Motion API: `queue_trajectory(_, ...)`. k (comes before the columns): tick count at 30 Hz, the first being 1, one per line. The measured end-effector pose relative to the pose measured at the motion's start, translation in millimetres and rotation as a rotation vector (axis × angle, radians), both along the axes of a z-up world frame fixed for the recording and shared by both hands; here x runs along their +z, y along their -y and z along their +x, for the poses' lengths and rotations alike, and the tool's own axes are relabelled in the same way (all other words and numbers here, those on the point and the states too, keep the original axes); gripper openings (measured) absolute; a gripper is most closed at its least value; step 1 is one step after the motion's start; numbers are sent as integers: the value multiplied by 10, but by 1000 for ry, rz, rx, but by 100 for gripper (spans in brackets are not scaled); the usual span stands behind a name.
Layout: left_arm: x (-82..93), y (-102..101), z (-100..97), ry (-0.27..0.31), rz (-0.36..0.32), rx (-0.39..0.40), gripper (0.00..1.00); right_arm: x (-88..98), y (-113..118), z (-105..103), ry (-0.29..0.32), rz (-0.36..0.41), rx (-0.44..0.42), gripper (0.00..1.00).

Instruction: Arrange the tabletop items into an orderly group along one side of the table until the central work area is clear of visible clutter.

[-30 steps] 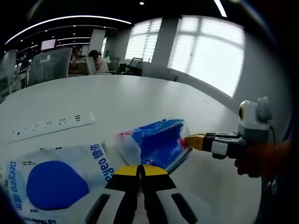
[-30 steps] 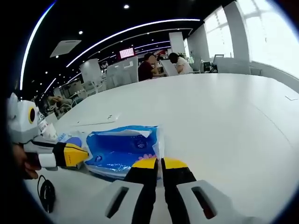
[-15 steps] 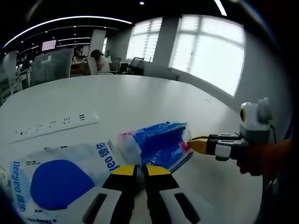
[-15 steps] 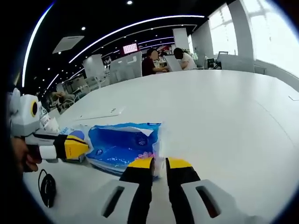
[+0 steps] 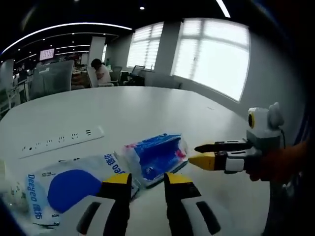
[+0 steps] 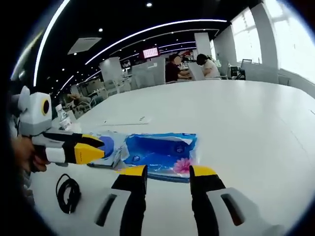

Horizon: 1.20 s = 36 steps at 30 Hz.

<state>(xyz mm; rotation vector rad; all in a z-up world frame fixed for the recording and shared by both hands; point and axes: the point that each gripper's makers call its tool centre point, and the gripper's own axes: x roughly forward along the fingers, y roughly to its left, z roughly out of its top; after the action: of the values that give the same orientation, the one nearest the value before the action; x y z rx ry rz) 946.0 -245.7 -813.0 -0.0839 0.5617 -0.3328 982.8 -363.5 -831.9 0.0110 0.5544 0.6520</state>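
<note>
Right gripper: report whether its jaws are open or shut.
Open. In the right gripper view, the right gripper shows its yellow-tipped jaws spread apart, gripping nothing, just short of the blue tissue pack lying flat.

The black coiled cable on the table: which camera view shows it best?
The right gripper view: the black coiled cable lies in plain sight on the white table, below the left gripper entering from the left. The left gripper view gives no clear sight of it.

Bright windows (image 5: 211, 59) with blinds line the far wall. 2 people (image 6: 187, 66) sit at distant desks, beneath curved ceiling light strips (image 6: 147, 30).
</note>
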Motion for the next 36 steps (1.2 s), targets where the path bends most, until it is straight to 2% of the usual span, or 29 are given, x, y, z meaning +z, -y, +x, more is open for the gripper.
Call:
queue_trajectory(3, 45, -112, -174, -3, 3, 7, 29, 102, -106, -232, 3, -6, 38, 36)
queue_trajectory(8, 30, -303, -544, -51, 30, 16, 37, 65, -232, -556, -47, 0, 67, 47)
queue_trajectory(11, -16, -424, -782, -85, 40, 35, 38, 57, -316, -796, -85, -8, 101, 46)
queue_trajectory(13, -81, -466, -960, -117, 23, 37, 39, 45, -396, -921, -87, -2, 114, 46)
queue_trajectory(15, -126, -503, -1120, -142, -3, 55, 40, 25, -484, -1095, -113, 9, 138, 46)
queue_trajectory(19, -208, -592, -1400, -170, 30, 85, 40, -39, -631, -1332, -136, 3, 160, 44)
queue_trajectory(24, -303, -721, -1604, -185, 50, 112, 40, -111, -788, -1592, -174, -9, 179, 43)
queue_trajectory(27, -326, -792, -1703, -195, 53, 144, 38, -184, -873, -1680, -199, -18, 180, 42)
queue_trajectory(30, -363, -859, -1751, -200, 61, 167, 36, -189, -953, -1774, -211, -31, 182, 40)
queue_trajectory(32, -464, -895, -1783, -211, 55, 177, 35, -213, -1011, -1818, -218, -43, 185, 38)
queue_trajectory(36, -527, -948, -1806, -231, 39, 199, 32, -265, -1100, -1842, -207, -72, 184, 34)
